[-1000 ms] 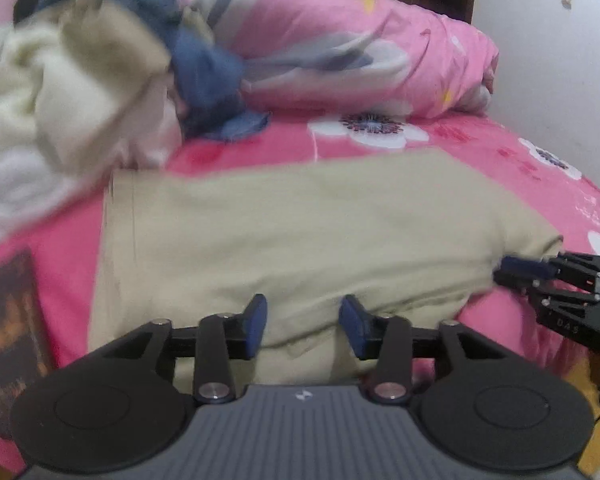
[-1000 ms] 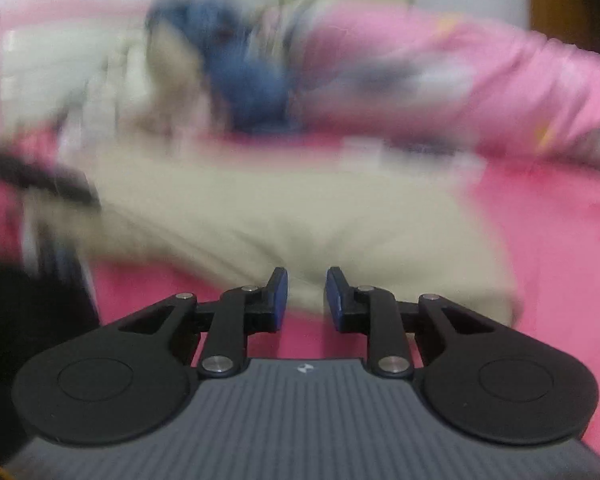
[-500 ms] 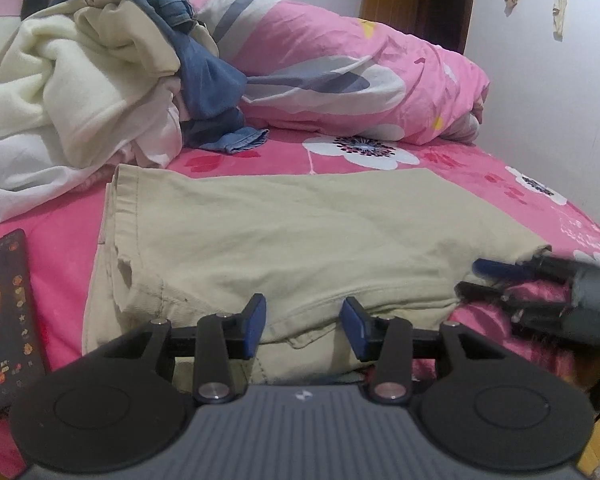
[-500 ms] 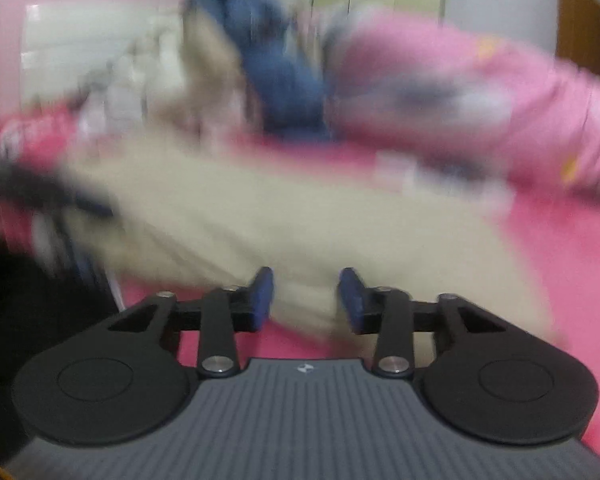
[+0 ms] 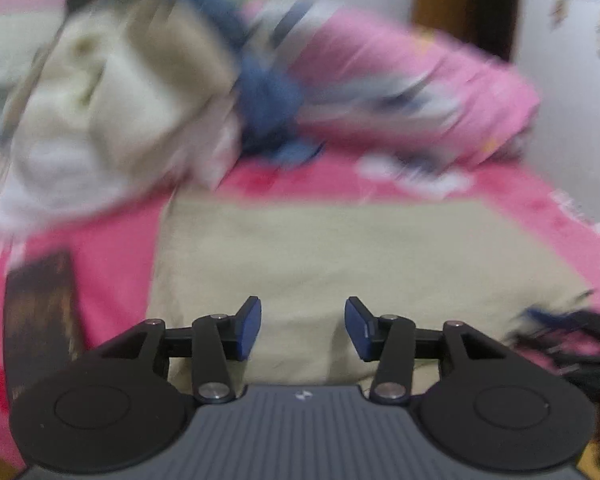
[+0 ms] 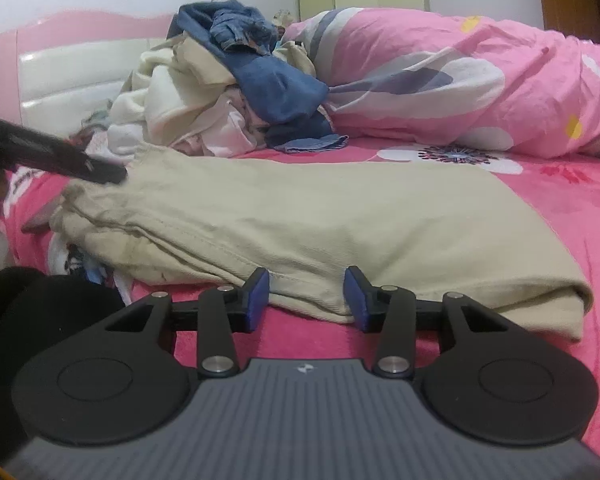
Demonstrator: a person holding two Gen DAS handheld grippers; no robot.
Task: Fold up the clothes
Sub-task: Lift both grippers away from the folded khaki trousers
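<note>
Folded beige trousers [image 6: 320,216] lie flat on the pink bed sheet [image 6: 572,200]. My right gripper [image 6: 306,292] sits at their near folded edge. Its jaws are opening, and the hem shows between the pads without being pinched. In the blurred left wrist view the left gripper [image 5: 302,324] hovers open over the near part of the trousers [image 5: 340,248], with nothing gripped. The left gripper's dark fingers [image 6: 100,172] reach the trousers' far left corner in the right wrist view. The right gripper [image 5: 560,332] shows at the trousers' right corner in the left wrist view.
A heap of cream and pale clothes [image 6: 172,108] topped by blue jeans [image 6: 268,84] lies behind the trousers. A rolled pink floral duvet [image 6: 460,76] fills the back right. A phone [image 5: 40,312] rests on the sheet at the left. The pink headboard [image 6: 60,68] stands behind.
The right gripper's jaws have spread wider at the trousers' near edge. The left view has shifted, so the trousers and phone sit further right, and it has turned blurry.
</note>
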